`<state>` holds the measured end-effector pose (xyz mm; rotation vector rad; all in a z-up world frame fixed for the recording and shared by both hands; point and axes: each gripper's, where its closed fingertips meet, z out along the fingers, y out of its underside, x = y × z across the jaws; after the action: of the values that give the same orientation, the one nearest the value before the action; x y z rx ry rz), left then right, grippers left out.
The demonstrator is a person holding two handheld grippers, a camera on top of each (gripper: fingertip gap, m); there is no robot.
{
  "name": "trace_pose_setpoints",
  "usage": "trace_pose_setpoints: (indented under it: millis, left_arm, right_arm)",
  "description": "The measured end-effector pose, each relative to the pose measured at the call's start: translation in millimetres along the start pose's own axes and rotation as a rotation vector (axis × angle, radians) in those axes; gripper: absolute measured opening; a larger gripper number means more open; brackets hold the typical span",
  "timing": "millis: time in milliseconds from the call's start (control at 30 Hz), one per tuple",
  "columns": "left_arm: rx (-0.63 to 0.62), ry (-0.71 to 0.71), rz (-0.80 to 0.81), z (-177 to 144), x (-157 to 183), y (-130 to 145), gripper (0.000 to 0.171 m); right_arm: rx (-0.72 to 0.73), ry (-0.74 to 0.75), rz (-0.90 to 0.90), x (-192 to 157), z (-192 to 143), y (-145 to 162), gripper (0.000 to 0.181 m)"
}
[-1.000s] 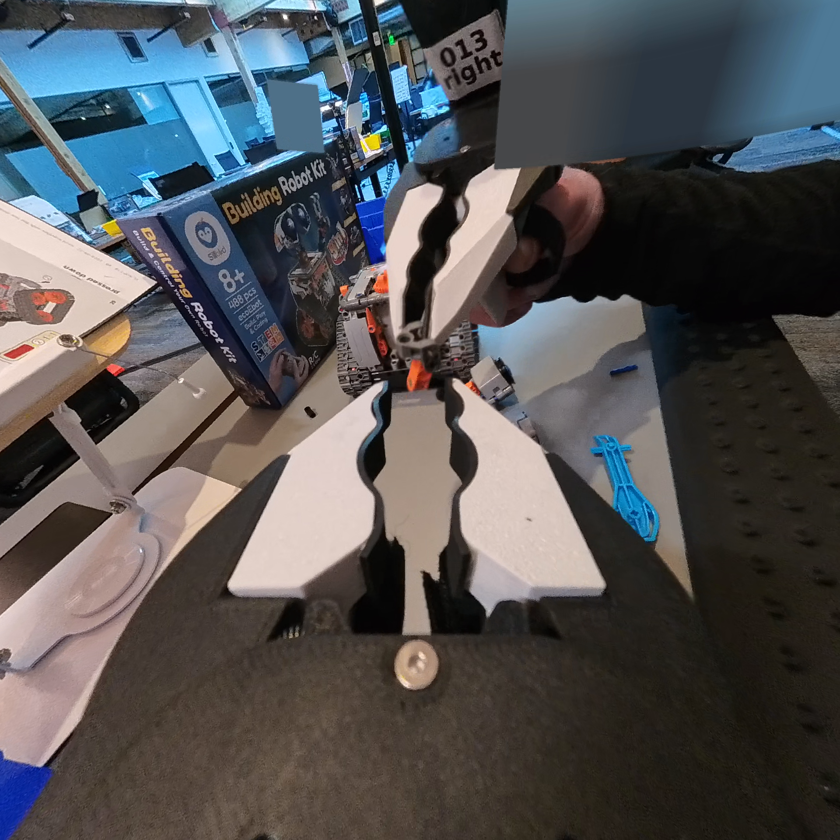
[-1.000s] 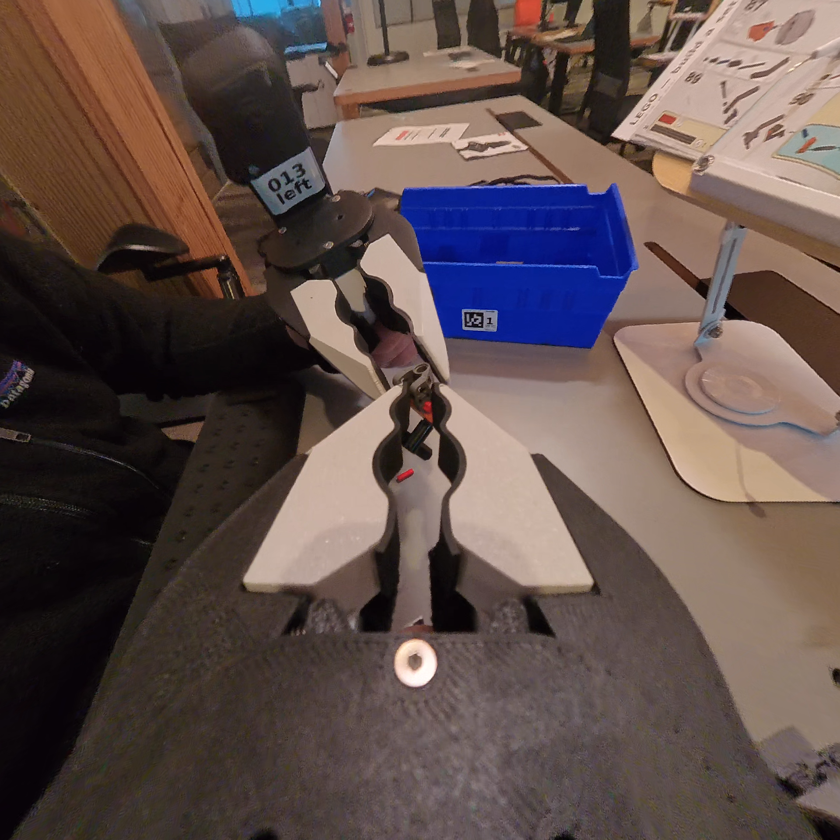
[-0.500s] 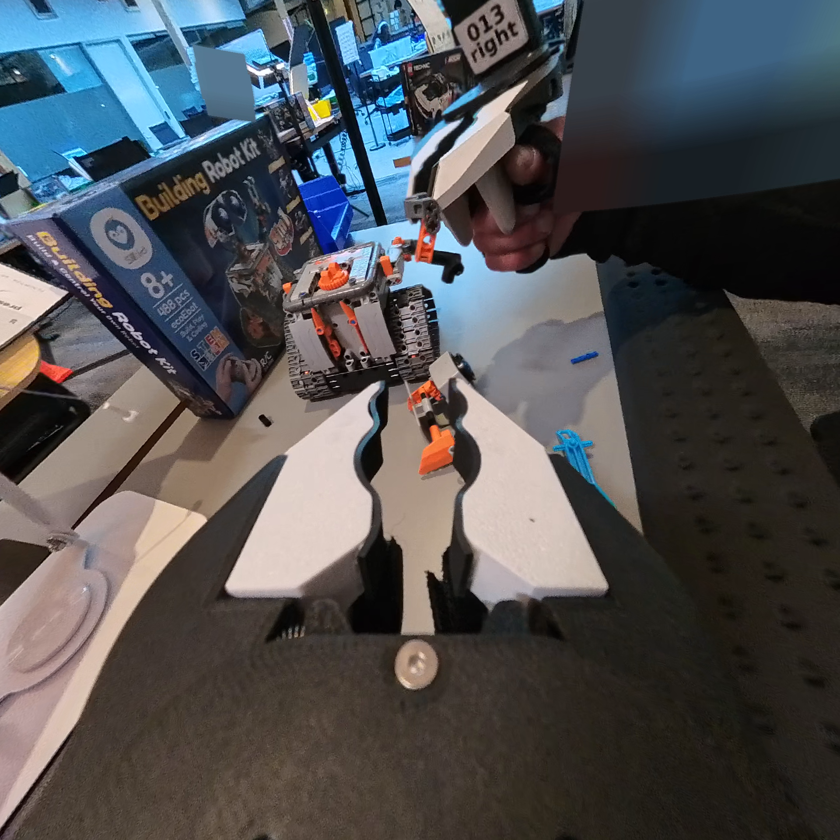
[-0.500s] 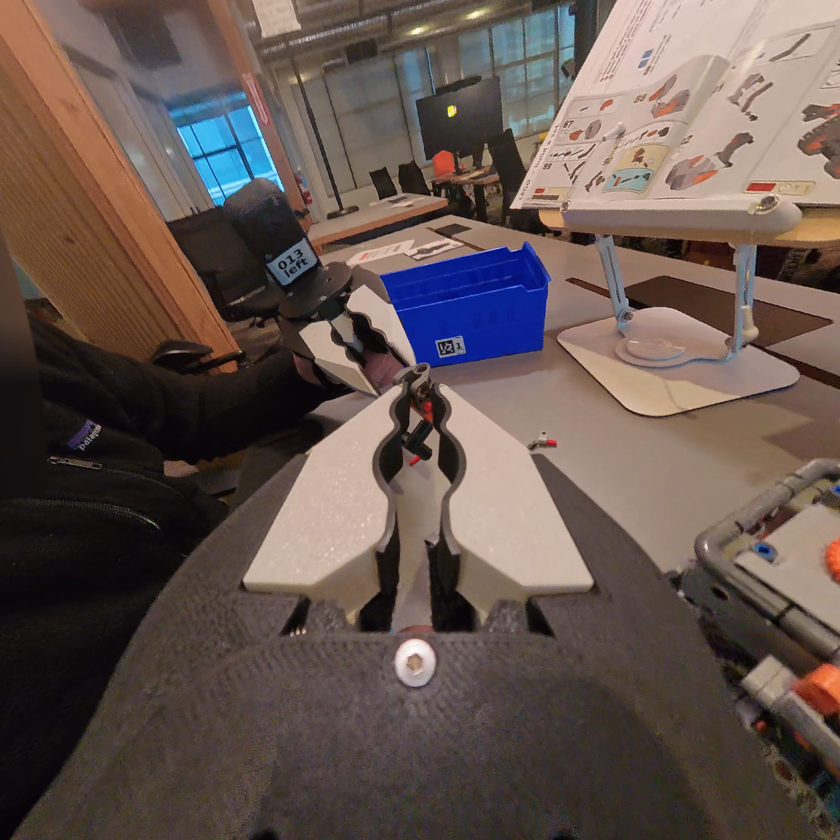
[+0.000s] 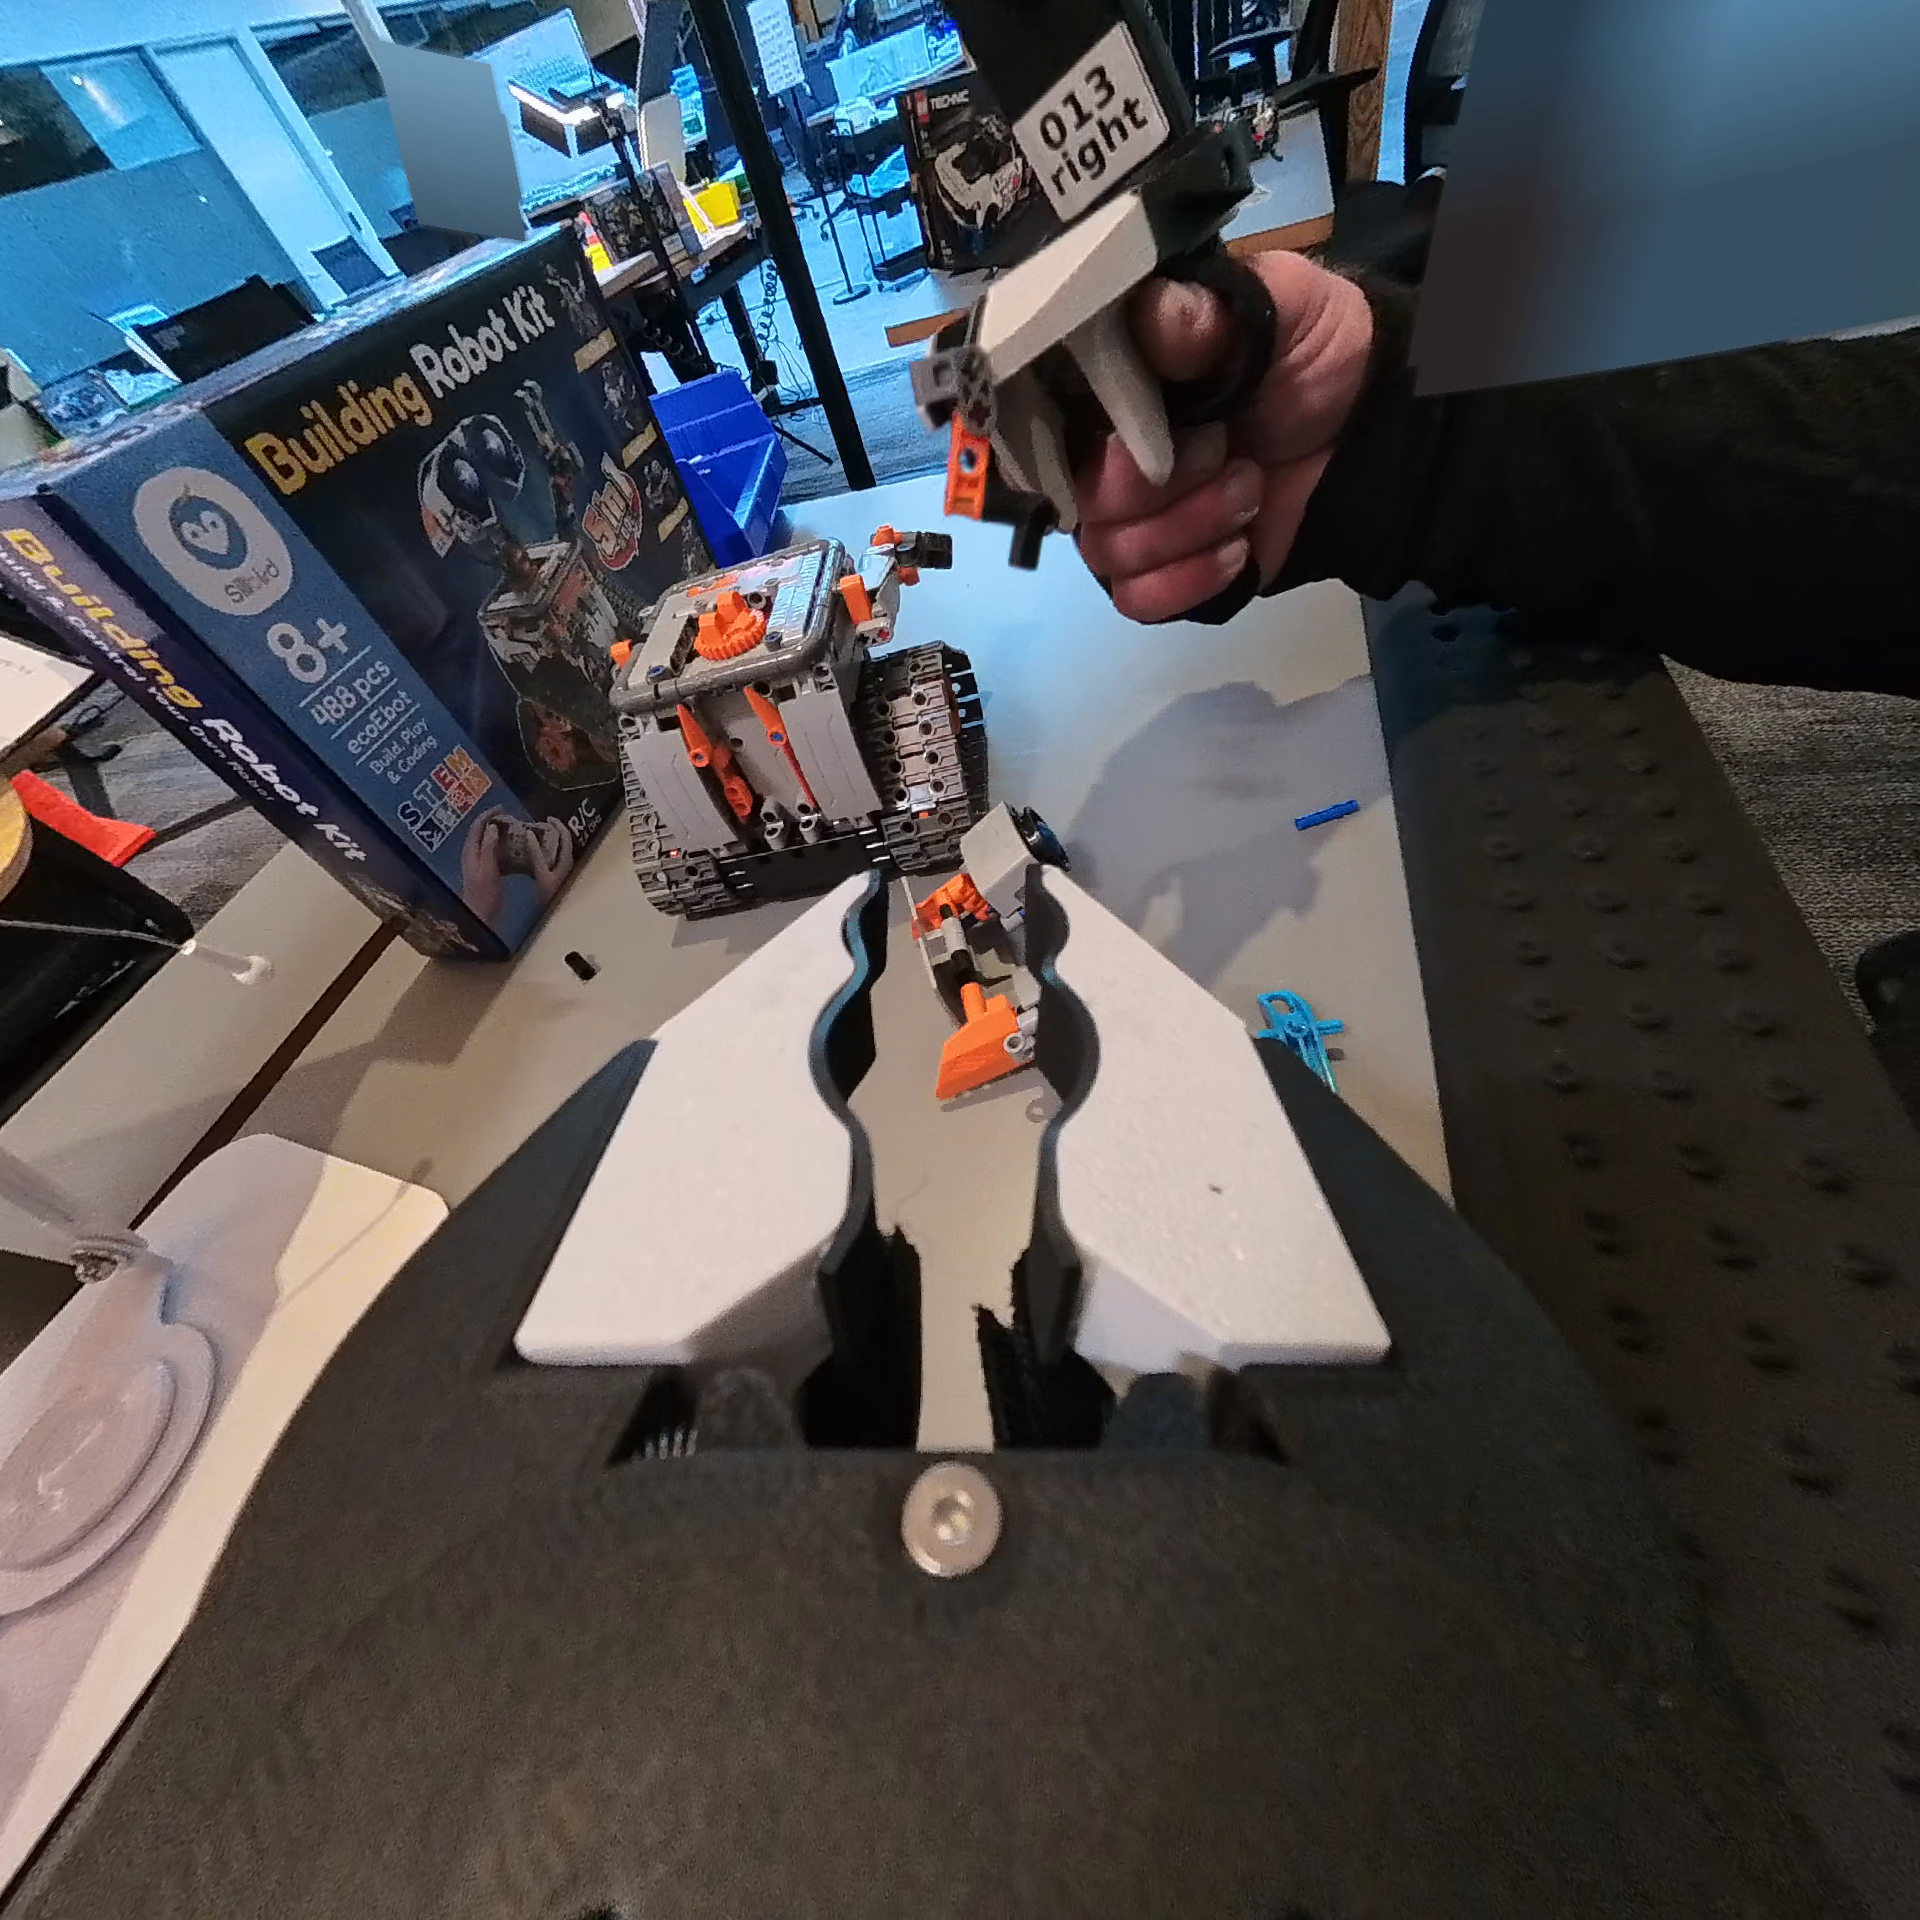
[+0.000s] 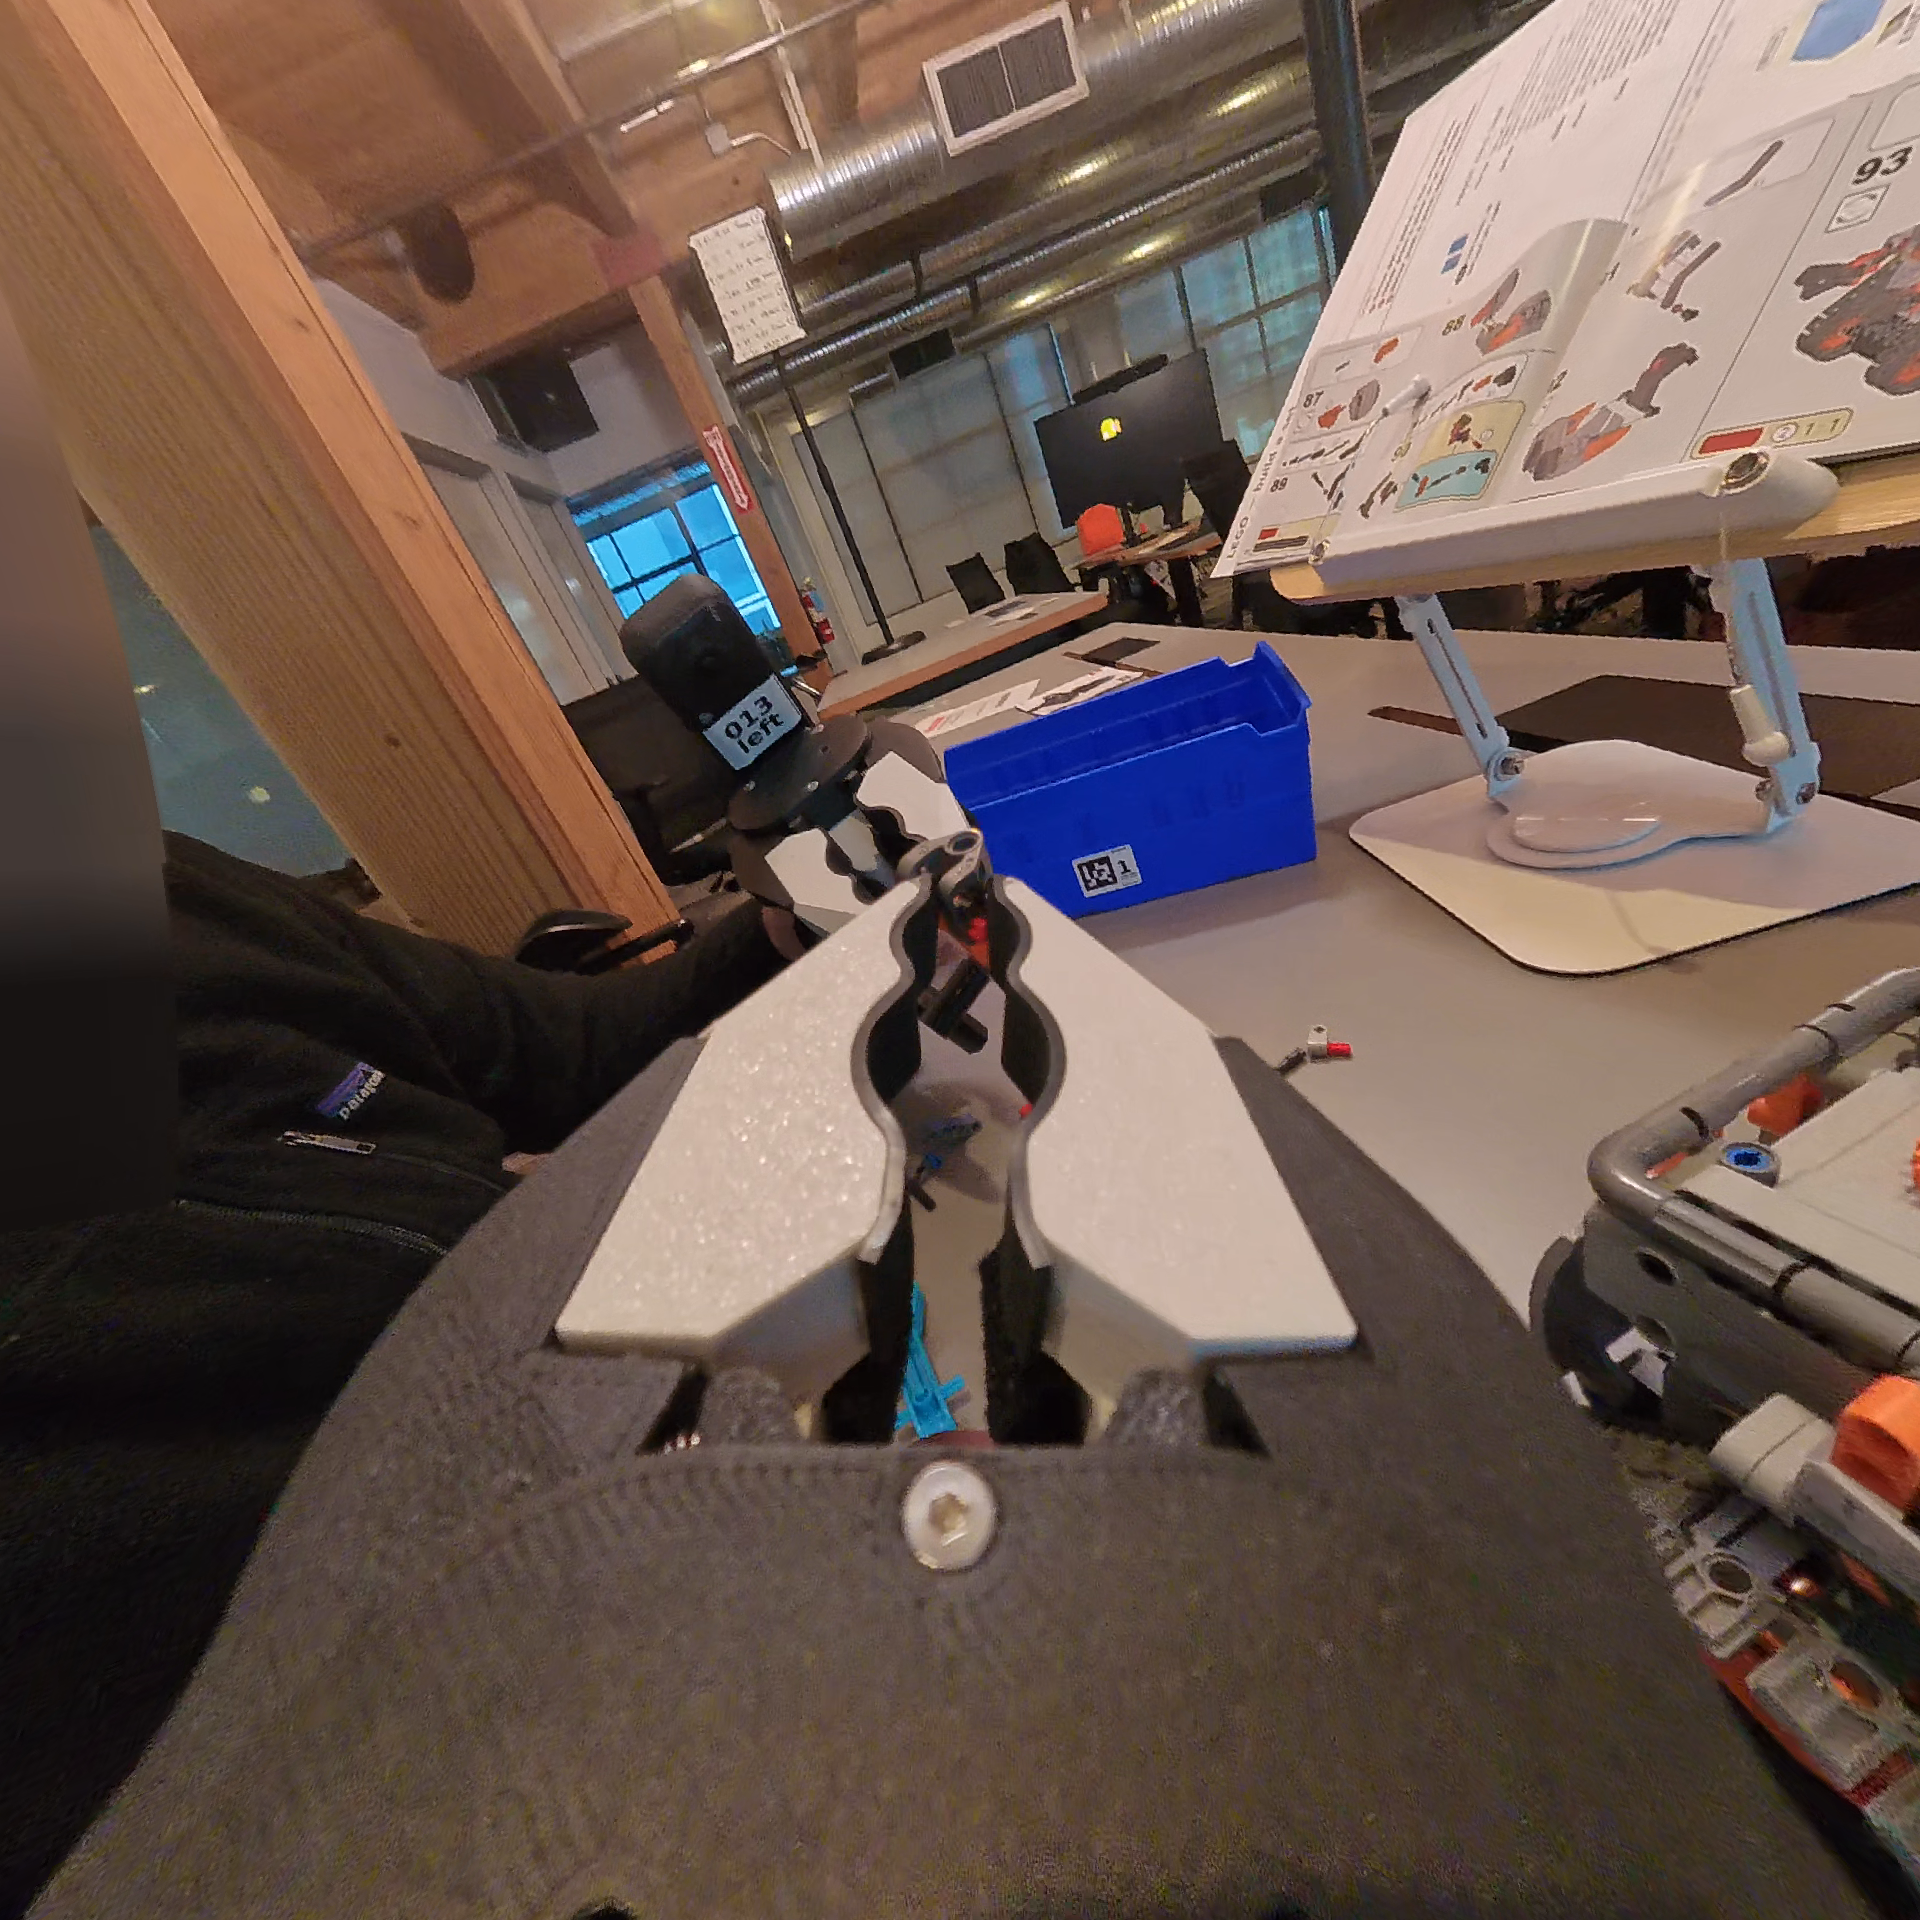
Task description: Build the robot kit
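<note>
right wrist view: my right hand-held gripper (image 6: 954,868) pinches a small brick assembly (image 6: 951,904) at its tips.
axis: its orange beam (image 5: 966,473) hangs roughly upright above the tracked robot model (image 5: 790,727).
left hand-held gripper (image 5: 956,904): spread, empty, over an orange-grey part (image 5: 982,997) on the worktop (image 5: 1174,727).
nearby: kit box (image 5: 343,582), blue bin (image 6: 1143,790).

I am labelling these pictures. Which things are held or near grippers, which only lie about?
Held or near:
right gripper, shut on grey-and-orange brick piece
open left gripper, nearest orange-and-grey brick arm

Lying about:
grey tracked brick robot
dark-blue cardboard kit box
blue plastic bin
</note>
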<state>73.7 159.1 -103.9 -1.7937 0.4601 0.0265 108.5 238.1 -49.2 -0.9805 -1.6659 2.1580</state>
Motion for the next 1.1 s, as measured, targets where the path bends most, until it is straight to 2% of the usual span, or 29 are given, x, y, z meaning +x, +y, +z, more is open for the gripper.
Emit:
trace_pose_setpoints:
  millis: [233, 433, 700, 933, 1100]
  left_arm:
    - [-0.020, 0.024, 0.011, 2, 7, -2, 0.025]
    - [-0.114, 0.161, 0.126, 32, 47, -11, 0.025]
    - [-0.188, 0.288, 0.200, 82, 85, -13, 0.026]
    - [-0.235, 0.336, 0.237, 107, 101, -10, 0.026]
    - [-0.237, 0.349, 0.238, 115, 107, -8, 0.026]
  right_arm:
    - [0.005, 0.038, -0.020, -2, -12, -2, 0.007]
    - [0.072, 0.053, -0.016, -7, -42, -4, 0.007]
    - [0.280, -0.155, -0.065, -44, -84, -24, 0.007]
    - [0.399, -0.236, -0.154, -67, -108, -41, 0.007]
    - [0.414, -0.245, -0.169, -70, -111, -43, 0.007]
